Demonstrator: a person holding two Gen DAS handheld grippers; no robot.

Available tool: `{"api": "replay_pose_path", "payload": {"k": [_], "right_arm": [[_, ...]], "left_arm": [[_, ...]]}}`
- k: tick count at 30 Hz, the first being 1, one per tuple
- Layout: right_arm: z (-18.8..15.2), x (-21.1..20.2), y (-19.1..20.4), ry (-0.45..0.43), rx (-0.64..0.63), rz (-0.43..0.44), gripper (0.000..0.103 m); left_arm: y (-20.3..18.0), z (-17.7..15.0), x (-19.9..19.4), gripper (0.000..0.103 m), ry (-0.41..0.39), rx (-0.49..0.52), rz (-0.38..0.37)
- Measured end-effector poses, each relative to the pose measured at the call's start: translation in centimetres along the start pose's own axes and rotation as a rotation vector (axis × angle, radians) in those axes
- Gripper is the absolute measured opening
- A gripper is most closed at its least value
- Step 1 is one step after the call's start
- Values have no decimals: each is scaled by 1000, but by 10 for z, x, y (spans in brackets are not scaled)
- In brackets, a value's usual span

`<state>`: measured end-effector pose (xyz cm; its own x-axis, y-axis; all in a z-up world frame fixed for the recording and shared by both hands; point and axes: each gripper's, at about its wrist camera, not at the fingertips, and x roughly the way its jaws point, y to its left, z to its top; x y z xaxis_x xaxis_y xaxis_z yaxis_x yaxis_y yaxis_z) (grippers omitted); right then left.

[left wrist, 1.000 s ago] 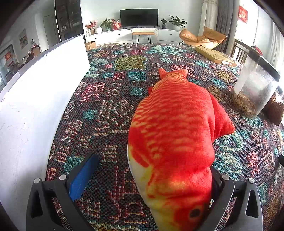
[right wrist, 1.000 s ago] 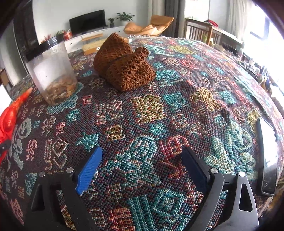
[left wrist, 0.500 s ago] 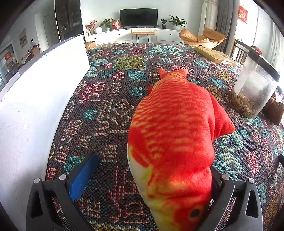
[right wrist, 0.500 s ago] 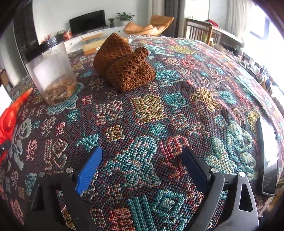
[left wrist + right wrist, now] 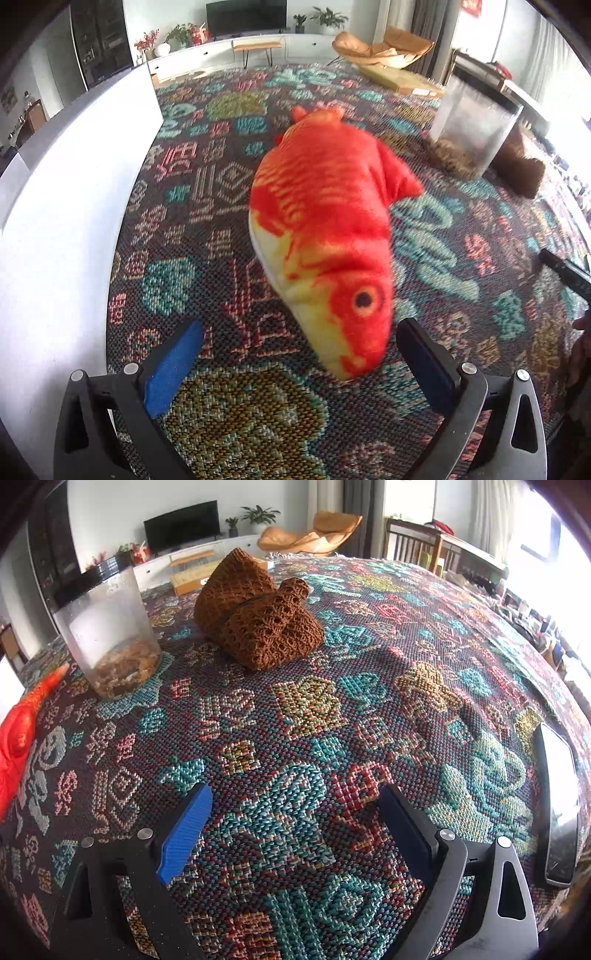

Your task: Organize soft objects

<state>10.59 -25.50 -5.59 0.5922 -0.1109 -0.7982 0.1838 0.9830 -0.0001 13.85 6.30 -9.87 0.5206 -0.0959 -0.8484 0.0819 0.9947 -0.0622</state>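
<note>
The left gripper [image 5: 299, 354] stands spread wide and empty, the plush goldfish [image 5: 325, 225] lying on the woven patterned tablecloth [image 5: 207, 192] with its snout between the pads; I judge it best to close on the stuffed head squarely, since fleece slips and squashes. The right gripper [image 5: 295, 819] is likewise spread and empty, the brown open-knit piece [image 5: 258, 624] well apart beside the clear plastic jar [image 5: 107, 627].
</note>
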Motion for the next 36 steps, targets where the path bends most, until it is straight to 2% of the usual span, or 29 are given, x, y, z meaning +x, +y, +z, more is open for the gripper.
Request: {"api": "replay_pose_path", "payload": {"k": [2, 5, 9, 11, 12, 14, 16, 19, 21, 22, 23, 25, 26, 27, 28, 29, 32, 36], "right_arm": [[-1, 0, 1, 0, 0, 0, 94], [-2, 0, 1, 0, 0, 0, 94], [3, 3, -1, -2, 5, 13, 93], [8, 1, -5, -24, -7, 74, 92], [18, -4, -7, -61, -35, 94, 92], [48, -12, -5, -128, -125, 79, 92], [85, -11, 5, -148, -229, 68, 92], [129, 22, 30, -46, -396, 73, 92], [141, 56, 43, 60, -479, 60, 92], [141, 73, 46, 114, -493, 69, 88], [142, 85, 46, 148, -484, 93, 70], [141, 88, 35, 146, -406, 109, 68], [142, 86, 26, 148, -346, 127, 66], [141, 80, 19, 146, -294, 138, 66], [141, 73, 10, 144, -243, 141, 66], [141, 65, 0, 137, -194, 139, 66], [136, 30, -20, 119, -68, 142, 66], [131, -41, 3, 33, -132, 190, 66]], "left_arm": [[-7, 11, -14, 103, -62, 25, -5], [-15, 33, -17, 103, -95, 77, 24], [-19, 54, 17, 103, -33, 105, 79], [-18, 60, 31, 103, -7, 116, 89], [-18, 61, 36, 103, 0, 124, 96], [-19, 62, 45, 103, 15, 140, 103], [-20, 63, 55, 103, 37, 150, 98], [-14, 67, 61, 103, 45, 124, 55], [-7, 71, 68, 103, 66, 79, 12], [-7, 74, 69, 103, 72, 82, 18], [-8, 76, 69, 103, 89, 98, 16], [-9, 79, 65, 100, 84, 114, 31], [-10, 79, 60, 79, 48, 124, 36], [-11, 79, 56, 64, 31, 132, 27], [-11, 79, 52, 64, 20, 127, 26], [-11, 79, 47, 57, -1, 113, 11], [-8, 76, 18, 54, -60, 52, -77], [3, 68, -46, 54, -166, -12, -171]]}}
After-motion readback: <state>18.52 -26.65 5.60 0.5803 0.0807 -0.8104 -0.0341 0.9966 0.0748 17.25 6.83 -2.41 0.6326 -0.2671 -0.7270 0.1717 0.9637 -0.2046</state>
